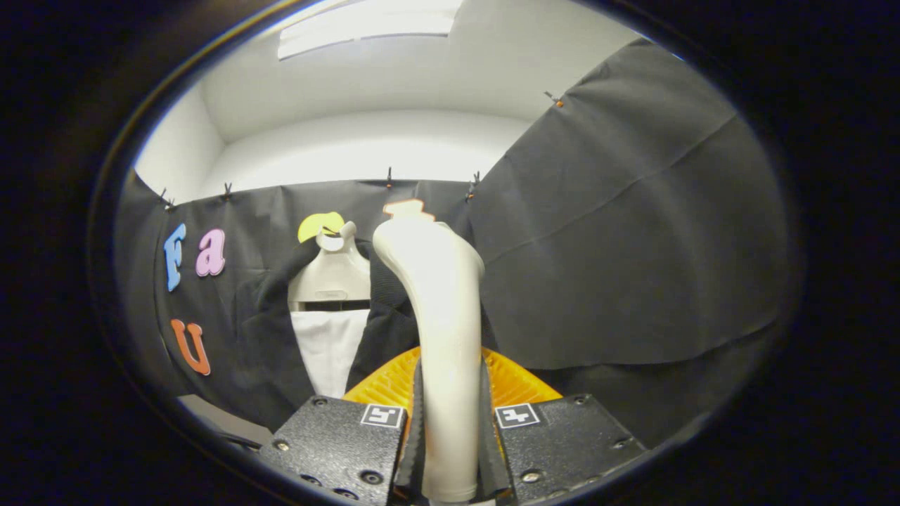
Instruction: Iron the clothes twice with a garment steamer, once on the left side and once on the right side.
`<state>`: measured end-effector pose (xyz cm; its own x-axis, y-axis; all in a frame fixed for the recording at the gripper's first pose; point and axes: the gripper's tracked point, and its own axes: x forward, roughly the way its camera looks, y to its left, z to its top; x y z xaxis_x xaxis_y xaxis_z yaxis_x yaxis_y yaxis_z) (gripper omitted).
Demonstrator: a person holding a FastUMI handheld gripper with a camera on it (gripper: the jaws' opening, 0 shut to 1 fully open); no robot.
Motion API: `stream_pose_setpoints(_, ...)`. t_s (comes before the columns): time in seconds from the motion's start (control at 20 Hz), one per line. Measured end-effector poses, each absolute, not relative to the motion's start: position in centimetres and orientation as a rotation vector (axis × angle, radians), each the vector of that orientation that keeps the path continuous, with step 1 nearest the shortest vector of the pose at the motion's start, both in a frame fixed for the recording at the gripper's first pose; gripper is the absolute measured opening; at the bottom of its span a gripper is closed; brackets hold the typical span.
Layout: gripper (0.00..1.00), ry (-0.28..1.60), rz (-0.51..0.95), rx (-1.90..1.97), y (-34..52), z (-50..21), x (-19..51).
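My gripper (450,429) is shut on the handle of a cream-white garment steamer (436,295), which rises upright between the fingers with its head tilted up and left. Beyond the fingers, left of the steamer, a dark jacket (264,330) hangs on a pale hanger (330,274) against the booth wall, open at the front over a white panel (329,348). The steamer's head stands level with the jacket's right shoulder; I cannot tell whether it touches the cloth. The jacket's right half is largely hidden behind the steamer.
An orange ribbed part (517,383) shows just behind the fingers, at the steamer's base. Black cloth walls (633,267) close in behind and to the right. A strip of pale floor or table (225,414) lies below the jacket's hem.
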<state>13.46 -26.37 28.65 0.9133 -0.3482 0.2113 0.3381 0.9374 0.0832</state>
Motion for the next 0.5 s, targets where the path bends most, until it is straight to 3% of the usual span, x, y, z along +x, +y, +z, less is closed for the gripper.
stream_pose_setpoints(0.25, 0.34, -0.195, -0.274, 0.014, -25.8, 28.0, 16.7)
stream_pose_setpoints(0.5, 0.34, -0.152, -0.284, -0.013, -26.3, 25.2, 17.3)
